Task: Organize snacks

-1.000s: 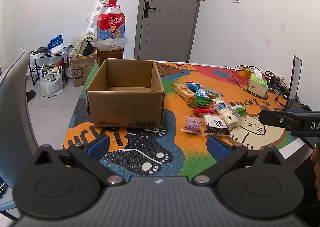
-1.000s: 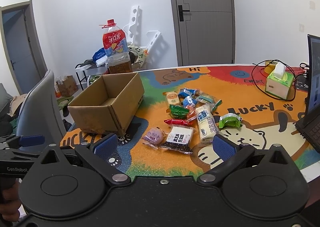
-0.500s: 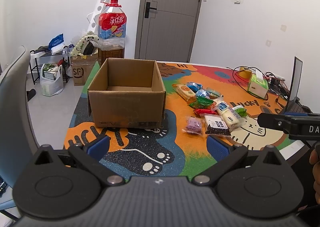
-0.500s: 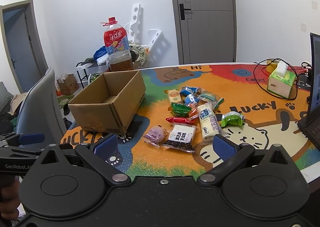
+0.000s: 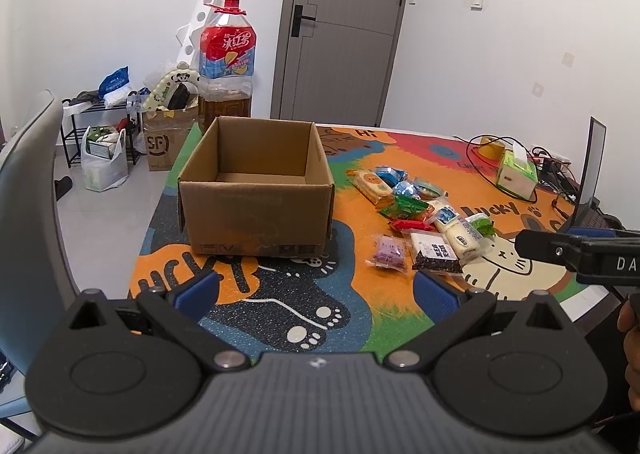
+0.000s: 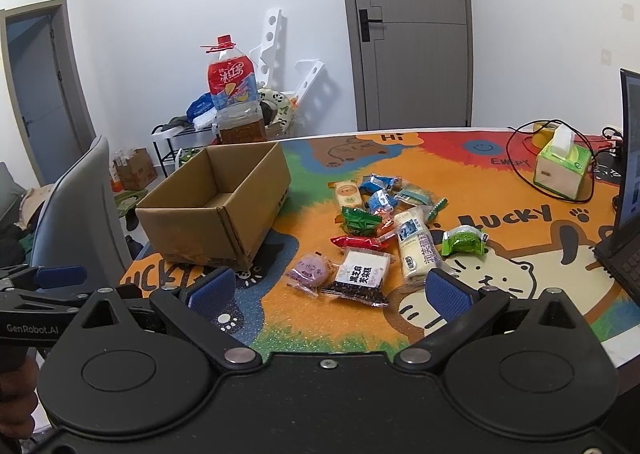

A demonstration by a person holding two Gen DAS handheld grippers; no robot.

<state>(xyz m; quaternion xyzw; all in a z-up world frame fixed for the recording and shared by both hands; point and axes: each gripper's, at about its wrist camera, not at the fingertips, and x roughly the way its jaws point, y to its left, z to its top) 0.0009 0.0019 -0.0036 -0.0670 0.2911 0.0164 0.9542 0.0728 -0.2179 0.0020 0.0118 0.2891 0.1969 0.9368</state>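
An empty open cardboard box (image 5: 256,198) (image 6: 218,206) stands on the left part of the colourful mat. To its right lies a loose pile of several wrapped snacks (image 5: 424,222) (image 6: 376,230), among them a purple pack (image 6: 310,270), a black-and-white pack (image 6: 360,274) and a long cream pack (image 6: 416,248). My left gripper (image 5: 316,290) is open and empty, held above the mat's near edge in front of the box. Near the front of the pile, my right gripper (image 6: 328,292) hangs open with nothing in it.
A large drink bottle (image 5: 226,66) stands behind the box. A tissue box (image 6: 562,170), cables and an open laptop (image 6: 624,222) occupy the table's right side. A grey chair back (image 5: 28,214) is at the left. A door and floor clutter lie beyond.
Both grippers have drifted slightly forward toward the table; the box and snacks appear a little nearer. Nothing was taken hold of or moved.
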